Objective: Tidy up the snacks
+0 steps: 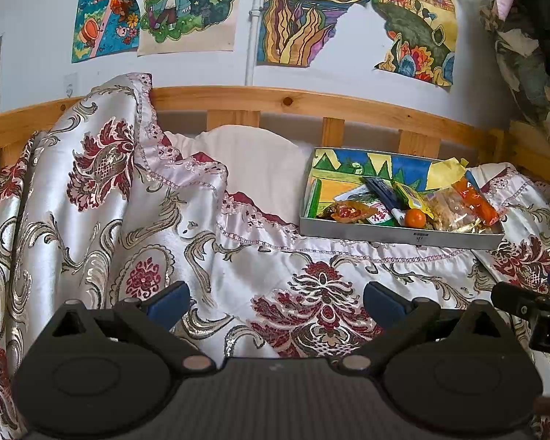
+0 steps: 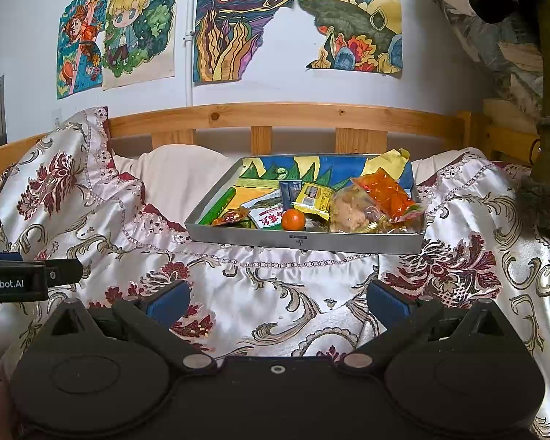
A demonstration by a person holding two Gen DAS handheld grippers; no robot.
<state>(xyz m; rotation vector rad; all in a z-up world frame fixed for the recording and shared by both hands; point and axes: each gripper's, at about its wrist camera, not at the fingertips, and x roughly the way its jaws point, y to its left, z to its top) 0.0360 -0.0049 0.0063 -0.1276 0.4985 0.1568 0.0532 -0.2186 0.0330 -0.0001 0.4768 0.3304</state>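
A shallow grey metal tray [image 1: 385, 233] [image 2: 348, 244] lined with a coloured drawing sits on the bed. It holds several snacks: a small orange [image 1: 415, 217] [image 2: 293, 219], an orange packet [image 1: 475, 200] [image 2: 385, 192], a yellow packet [image 2: 313, 198], a clear bag of pale pieces [image 1: 449, 207] [image 2: 350, 212] and a red-and-white packet [image 2: 269, 218]. My left gripper [image 1: 277, 302] is open and empty, well short of the tray and to its left. My right gripper [image 2: 278, 299] is open and empty, in front of the tray.
A satin floral bedspread [image 1: 187, 227] [image 2: 275, 278] covers the bed, bunched high at the left. A white pillow [image 1: 260, 161] lies behind. A wooden bed rail [image 1: 286, 101] [image 2: 286, 113] runs along the wall with drawings above. Clutter stands at the far right.
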